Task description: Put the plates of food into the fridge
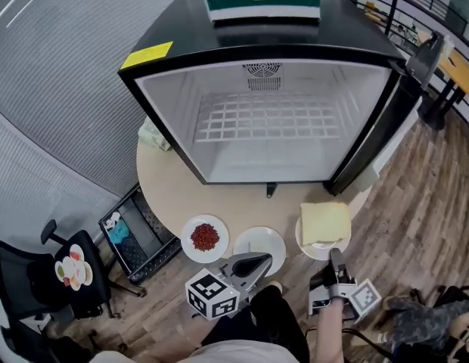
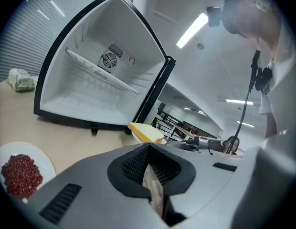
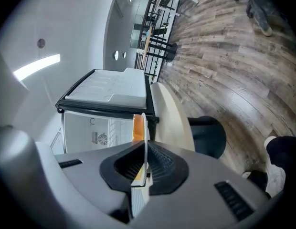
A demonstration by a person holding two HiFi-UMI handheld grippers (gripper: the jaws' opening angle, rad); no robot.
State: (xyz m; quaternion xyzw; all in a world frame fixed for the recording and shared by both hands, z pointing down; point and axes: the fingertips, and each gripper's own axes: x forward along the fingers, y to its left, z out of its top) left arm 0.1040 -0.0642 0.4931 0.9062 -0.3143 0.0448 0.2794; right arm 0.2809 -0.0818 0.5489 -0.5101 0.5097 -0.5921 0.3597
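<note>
Clamping the plate (image 1: 314,249) rim, right gripper (image 1: 336,257) points slightly downward

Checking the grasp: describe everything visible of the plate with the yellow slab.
The plate is white, round and shallow, carrying a pale yellow rectangular slab that covers most of it. It is at the round table's right front edge, before the open fridge; resting or lifted, I cannot tell. The right hand-held gripper is shut on its near rim, which shows edge-on between the jaws in the right gripper view.
</note>
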